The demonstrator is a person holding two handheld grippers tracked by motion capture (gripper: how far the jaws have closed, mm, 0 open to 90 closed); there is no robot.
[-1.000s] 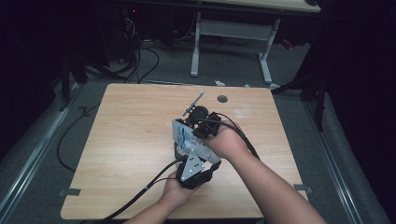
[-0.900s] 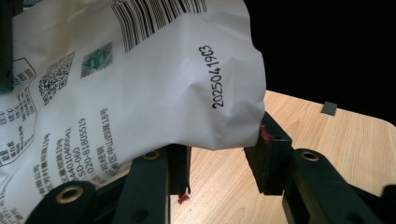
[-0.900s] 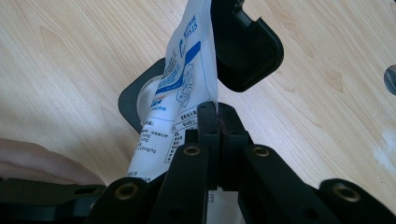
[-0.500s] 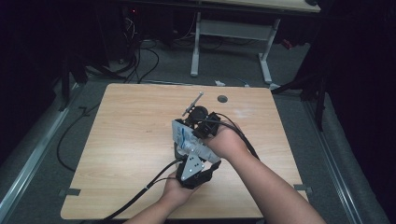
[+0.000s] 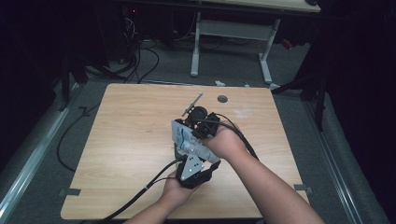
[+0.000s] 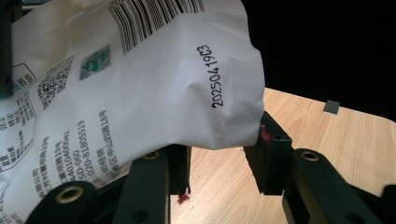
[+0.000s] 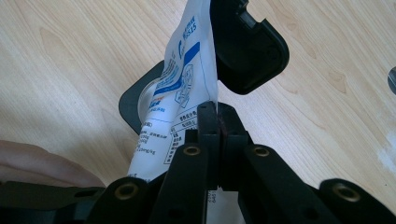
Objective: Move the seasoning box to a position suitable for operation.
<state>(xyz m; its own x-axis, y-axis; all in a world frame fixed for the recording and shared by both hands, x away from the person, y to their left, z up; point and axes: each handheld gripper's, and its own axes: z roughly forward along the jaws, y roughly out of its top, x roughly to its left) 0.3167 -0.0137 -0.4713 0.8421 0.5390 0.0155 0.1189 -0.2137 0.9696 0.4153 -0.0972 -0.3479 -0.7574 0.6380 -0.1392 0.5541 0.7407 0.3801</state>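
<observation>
A white pouch (image 5: 186, 138) with blue print, a barcode and a date code is held up over the middle of the wooden table (image 5: 130, 140). My left gripper (image 5: 183, 145) comes from the near side. In the left gripper view, the pouch (image 6: 140, 79) bulges between the pads of the left gripper (image 6: 219, 158), which press on its lower end. My right gripper (image 5: 200, 127) comes in from the right. In the right gripper view, the right gripper (image 7: 218, 116) is shut on the thin edge of the pouch (image 7: 182, 93). Black parts stand on either side of the pouch farther off.
A dark round hole cover (image 5: 222, 99) sits in the table's far side. A small grey tape patch (image 6: 331, 106) lies at a table edge. Beyond the table stand white desk legs (image 5: 196, 46), with cables (image 5: 140, 60) on the floor. Cables from the grippers trail off the near edge.
</observation>
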